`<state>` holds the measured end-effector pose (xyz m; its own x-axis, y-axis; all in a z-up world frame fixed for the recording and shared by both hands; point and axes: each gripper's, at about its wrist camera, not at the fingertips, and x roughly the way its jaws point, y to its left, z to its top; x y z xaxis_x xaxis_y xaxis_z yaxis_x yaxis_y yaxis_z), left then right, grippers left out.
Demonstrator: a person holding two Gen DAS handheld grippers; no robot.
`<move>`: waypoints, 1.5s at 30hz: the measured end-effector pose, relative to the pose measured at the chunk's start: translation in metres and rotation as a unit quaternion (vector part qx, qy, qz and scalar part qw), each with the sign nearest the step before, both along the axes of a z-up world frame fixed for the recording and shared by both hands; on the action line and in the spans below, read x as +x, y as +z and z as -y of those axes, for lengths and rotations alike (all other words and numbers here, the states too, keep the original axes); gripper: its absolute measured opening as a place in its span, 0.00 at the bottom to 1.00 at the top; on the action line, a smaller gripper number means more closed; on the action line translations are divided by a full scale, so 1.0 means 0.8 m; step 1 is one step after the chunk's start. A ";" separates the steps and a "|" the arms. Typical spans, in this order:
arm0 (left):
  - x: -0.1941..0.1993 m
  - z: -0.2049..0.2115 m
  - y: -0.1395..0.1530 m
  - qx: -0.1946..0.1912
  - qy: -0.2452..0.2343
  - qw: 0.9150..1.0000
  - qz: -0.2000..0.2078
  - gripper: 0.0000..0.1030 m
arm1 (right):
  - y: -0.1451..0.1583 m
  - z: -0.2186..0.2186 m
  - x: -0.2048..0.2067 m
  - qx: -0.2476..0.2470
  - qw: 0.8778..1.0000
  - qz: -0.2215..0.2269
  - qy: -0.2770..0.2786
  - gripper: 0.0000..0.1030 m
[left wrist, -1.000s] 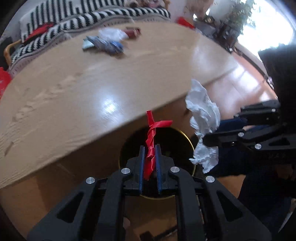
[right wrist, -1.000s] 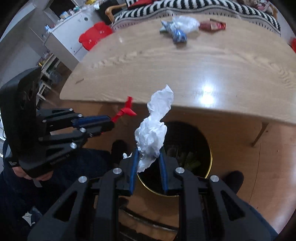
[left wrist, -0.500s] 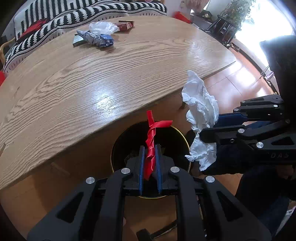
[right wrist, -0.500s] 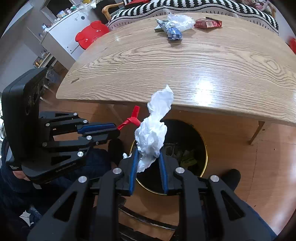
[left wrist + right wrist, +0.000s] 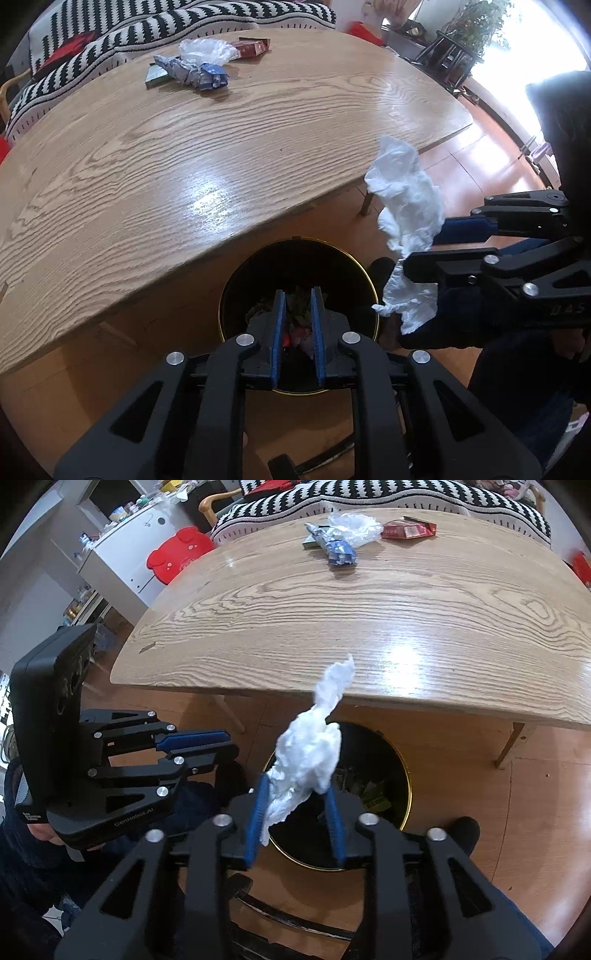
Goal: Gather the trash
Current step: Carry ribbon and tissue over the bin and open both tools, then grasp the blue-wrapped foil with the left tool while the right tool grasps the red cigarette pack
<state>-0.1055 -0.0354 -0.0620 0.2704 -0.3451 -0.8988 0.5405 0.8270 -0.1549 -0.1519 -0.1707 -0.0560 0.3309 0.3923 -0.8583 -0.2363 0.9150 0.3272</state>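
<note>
Below both hand-held grippers, one bin (image 5: pixel 400 775) is positioned, trash already inside. The left hand-held gripper (image 5: pixel 298 325) is opening, nothing between its jaws. The right hand-held gripper (image 5: pixel 295 812) is opening around one white tissue (image 5: pixel 310 757), not yet dropped. Beyond, four items (image 5: pixel 195 66) are left on the table (image 5: pixel 221 147).

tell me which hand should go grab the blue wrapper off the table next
Left. The left gripper has nothing between its opening jaws, so it is free. The right gripper is opening with the white tissue still between its pads above the bin. The blue wrapper lies across the table.
</note>
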 end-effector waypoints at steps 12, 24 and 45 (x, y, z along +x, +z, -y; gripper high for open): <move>0.001 -0.003 0.004 -0.002 0.015 1.000 0.007 0.58 | 0.006 0.004 -0.002 0.004 1.000 0.010 -0.004 0.54; 0.016 -0.009 0.015 -0.010 0.043 0.999 0.020 0.70 | 0.016 0.014 0.007 0.010 0.999 0.024 -0.031 0.60; 0.278 0.022 0.021 -0.005 0.228 0.972 0.048 0.79 | 0.083 0.100 0.297 0.043 0.963 0.040 -0.263 0.81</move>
<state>0.1167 -0.0527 -0.0449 0.4807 -0.1779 -0.8587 0.1301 0.9828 -0.1307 0.0859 -0.2511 0.0106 0.5667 0.2216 -0.7936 0.2251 0.8849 0.4078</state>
